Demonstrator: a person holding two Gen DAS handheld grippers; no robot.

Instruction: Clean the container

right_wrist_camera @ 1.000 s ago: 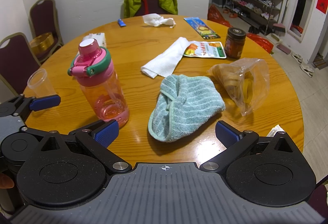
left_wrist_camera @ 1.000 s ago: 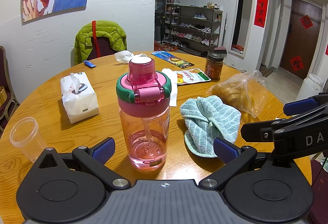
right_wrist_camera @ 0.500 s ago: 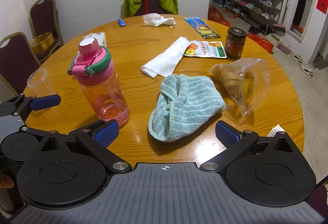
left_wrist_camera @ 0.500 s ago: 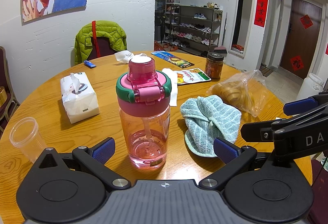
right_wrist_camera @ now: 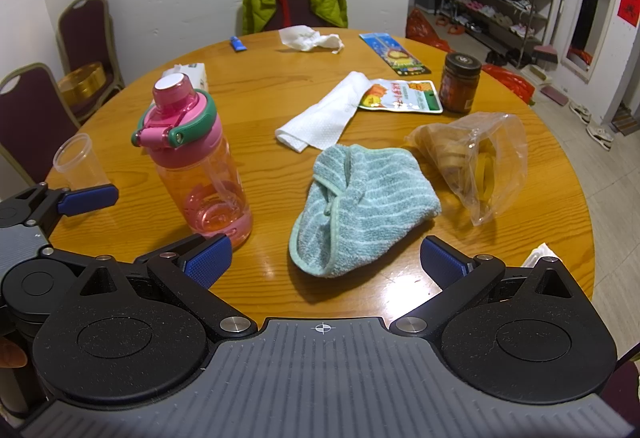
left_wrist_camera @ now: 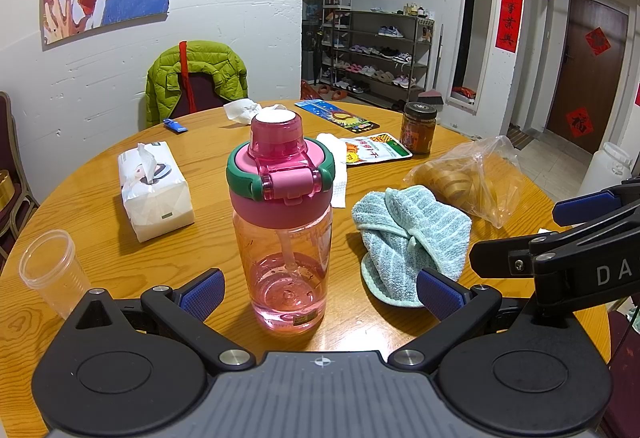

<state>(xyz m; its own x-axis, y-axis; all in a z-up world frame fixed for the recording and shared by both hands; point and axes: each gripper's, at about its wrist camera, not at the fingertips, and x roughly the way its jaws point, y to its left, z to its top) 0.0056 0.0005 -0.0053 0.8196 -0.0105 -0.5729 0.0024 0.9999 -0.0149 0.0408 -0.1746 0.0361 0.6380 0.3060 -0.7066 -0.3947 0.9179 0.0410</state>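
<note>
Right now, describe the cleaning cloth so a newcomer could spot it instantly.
On the round wooden table, look at the near edge, right of the pink water bottle. The cloth lies crumpled beside a clear plastic bag: pale teal, striped terry, unlike the flat white paper towel behind it.

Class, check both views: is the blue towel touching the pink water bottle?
Apart. The right wrist view shows bare wood between the blue towel and the pink water bottle.

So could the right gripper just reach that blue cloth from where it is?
Probably yes. The right gripper is open, and the cloth lies straight ahead between its fingers with only bare table before it. The bottle stands off to the side.
</note>
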